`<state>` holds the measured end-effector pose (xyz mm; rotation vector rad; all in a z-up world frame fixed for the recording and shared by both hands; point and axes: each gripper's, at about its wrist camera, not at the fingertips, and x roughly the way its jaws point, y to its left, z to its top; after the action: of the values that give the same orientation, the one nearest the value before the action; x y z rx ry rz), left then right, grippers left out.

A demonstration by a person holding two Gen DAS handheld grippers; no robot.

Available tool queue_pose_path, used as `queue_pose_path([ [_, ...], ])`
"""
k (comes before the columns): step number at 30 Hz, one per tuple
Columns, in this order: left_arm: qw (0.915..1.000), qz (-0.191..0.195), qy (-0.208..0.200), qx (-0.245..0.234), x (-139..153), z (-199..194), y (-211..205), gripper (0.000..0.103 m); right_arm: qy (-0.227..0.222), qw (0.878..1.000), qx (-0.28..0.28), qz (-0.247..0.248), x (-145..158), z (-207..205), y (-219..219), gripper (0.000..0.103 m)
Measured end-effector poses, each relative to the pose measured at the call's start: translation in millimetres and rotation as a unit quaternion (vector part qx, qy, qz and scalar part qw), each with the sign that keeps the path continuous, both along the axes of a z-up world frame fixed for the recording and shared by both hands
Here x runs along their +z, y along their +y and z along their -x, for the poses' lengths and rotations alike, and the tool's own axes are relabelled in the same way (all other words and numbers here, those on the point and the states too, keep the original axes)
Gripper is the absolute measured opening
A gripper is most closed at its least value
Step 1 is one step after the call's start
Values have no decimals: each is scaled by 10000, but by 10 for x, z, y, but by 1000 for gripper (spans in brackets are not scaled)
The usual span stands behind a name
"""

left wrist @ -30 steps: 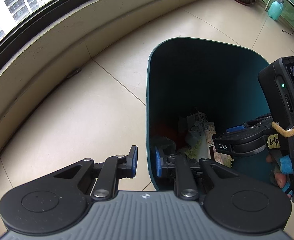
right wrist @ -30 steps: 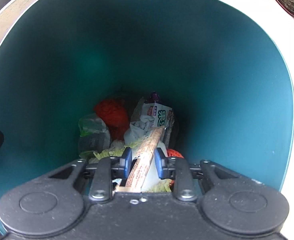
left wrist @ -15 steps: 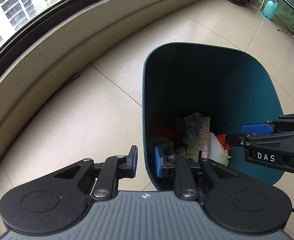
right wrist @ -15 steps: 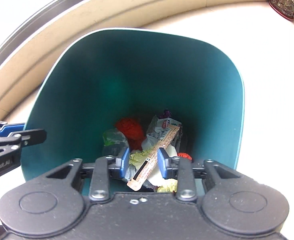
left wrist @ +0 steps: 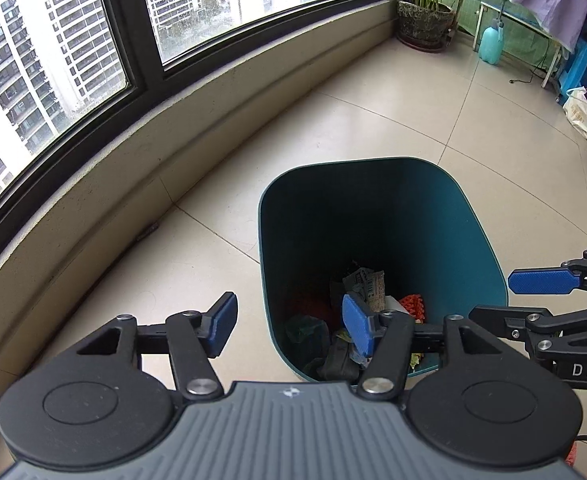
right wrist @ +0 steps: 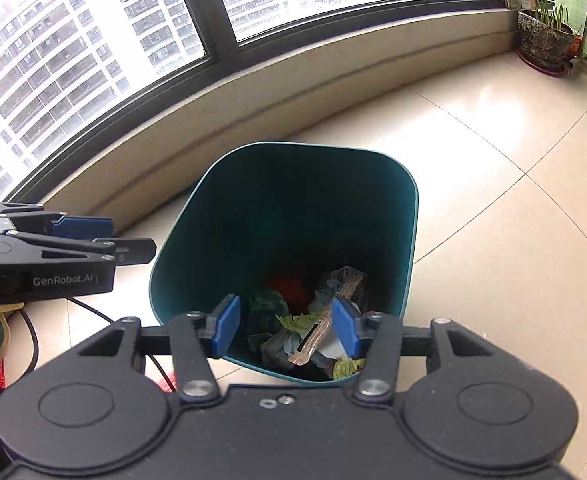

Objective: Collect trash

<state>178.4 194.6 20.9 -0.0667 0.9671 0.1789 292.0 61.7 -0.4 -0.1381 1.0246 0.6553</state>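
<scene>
- The tall teal plastic bin (right wrist: pixel 293 216) stands on the pale floor tiles (right wrist: pixel 493 200) at the centre of the right wrist view, below the curved window sill (right wrist: pixel 253 92).
- The trash lies at its bottom: a long tan paper strip (right wrist: pixel 321 330), green lettuce scraps (right wrist: pixel 297 322), a crumpled printed wrapper (right wrist: pixel 343 276) and something red (right wrist: pixel 289 290).
- The right gripper (right wrist: pixel 285 326) hangs above the near rim, jaws spread wide, holding nothing.
- The left gripper (left wrist: pixel 289 326) straddles the bin's left wall in its own view, jaws equally wide and empty.
- Handling, as I judge it: every piece looks light and limp. The strip would bend and likely slip from a loose pinch; the leaves would tear.
- The bin itself seems stiff and smooth-walled, probably light with so little inside; its thin rim (left wrist: pixel 259 240) looks the best place to take hold, one pad inside and one outside.
</scene>
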Motion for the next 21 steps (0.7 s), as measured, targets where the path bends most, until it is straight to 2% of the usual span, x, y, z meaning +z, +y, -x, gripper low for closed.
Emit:
queue_pose_path([
  [1, 9999, -11, -99, -28, 64, 36, -33, 58, -73, 10000, -17, -29, 34, 60, -23, 54],
  [4, 9996, -2, -275, -88, 184, 130, -90, 66, -247, 9995, -64, -163, 139, 199, -89, 61],
  [9, 9978, -53, -631, -178, 338, 349, -152, 70, -525, 9977, -154, -397, 244, 413, -192, 72],
  [11, 9967, -104, -766, -266, 352, 454, -193, 77, -675, 9964, -195, -477, 290, 504, -228, 83],
  [16, 9943, -57, -948, -474, 358, 656, -303, 78, -1041, 9919, -341, -647, 354, 728, -309, 101],
  [21, 9916, 55, -1145, -594, 375, 797, -359, 81, -1325, 9872, -451, -767, 397, 907, -423, 103],
])
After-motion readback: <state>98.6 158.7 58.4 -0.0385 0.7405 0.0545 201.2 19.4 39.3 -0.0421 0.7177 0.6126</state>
